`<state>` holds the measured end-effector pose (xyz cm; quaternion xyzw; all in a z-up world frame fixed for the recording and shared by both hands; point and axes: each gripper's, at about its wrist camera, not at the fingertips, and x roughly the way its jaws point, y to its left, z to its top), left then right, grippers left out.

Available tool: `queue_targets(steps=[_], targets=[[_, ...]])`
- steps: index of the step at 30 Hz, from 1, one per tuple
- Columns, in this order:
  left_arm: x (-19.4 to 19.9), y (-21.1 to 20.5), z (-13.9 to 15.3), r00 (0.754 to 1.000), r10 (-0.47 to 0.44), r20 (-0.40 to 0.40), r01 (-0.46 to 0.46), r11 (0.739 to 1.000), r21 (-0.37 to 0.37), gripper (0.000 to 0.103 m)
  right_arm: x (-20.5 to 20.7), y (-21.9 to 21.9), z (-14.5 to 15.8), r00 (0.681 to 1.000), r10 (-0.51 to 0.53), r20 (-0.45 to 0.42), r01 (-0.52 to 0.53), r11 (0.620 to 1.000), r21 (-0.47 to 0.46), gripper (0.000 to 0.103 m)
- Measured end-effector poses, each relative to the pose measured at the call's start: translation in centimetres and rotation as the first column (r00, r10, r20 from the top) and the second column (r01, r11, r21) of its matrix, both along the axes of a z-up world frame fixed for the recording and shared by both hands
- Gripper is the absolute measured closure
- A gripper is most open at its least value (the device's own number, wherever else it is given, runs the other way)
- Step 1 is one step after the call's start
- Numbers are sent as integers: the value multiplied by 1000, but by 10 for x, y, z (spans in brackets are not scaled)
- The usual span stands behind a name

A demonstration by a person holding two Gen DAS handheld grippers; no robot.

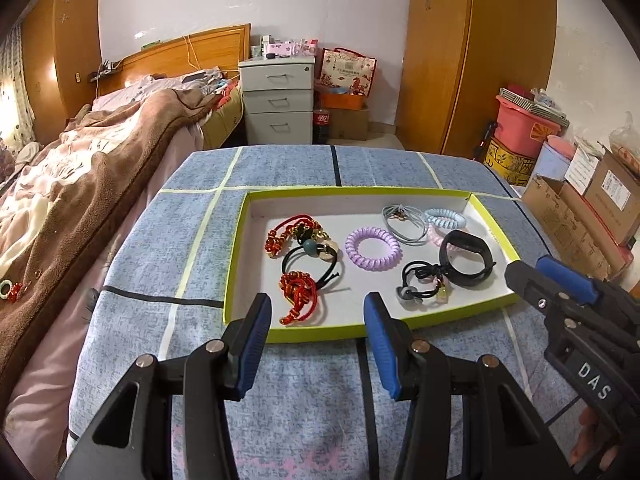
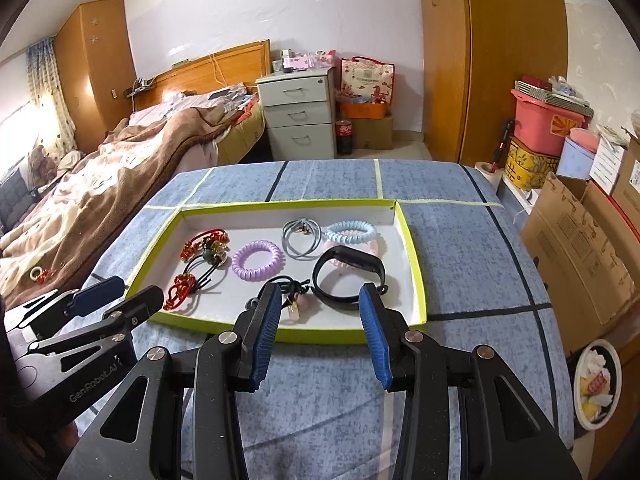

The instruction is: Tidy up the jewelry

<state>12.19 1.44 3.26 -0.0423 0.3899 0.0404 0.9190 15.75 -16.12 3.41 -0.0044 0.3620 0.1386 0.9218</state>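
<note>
Jewelry sits in the green tray [image 1: 294,336], both grippers' jaws wide open and empty, so reach in slowly for one piece.

The green-rimmed white cardboard tray [image 1: 236,280] held three spiral plastic hair coils [image 1: 372,249], two red beaded cord bracelets [image 1: 298,298], one black rubber wristband [image 1: 466,258].

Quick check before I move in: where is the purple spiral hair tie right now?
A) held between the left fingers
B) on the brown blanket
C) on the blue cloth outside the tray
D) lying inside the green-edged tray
D: the purple spiral hair tie lies on the white floor of the green-edged tray, among the other pieces, and no fingers touch it.
</note>
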Motion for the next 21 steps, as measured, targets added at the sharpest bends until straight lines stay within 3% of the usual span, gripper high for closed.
queue_targets(steps=[21], targets=[[-6, -2, 1, 1000, 5, 1, -5, 1000, -9, 53, -9, 2, -3, 1000, 9, -11, -9, 1000, 1, 61]])
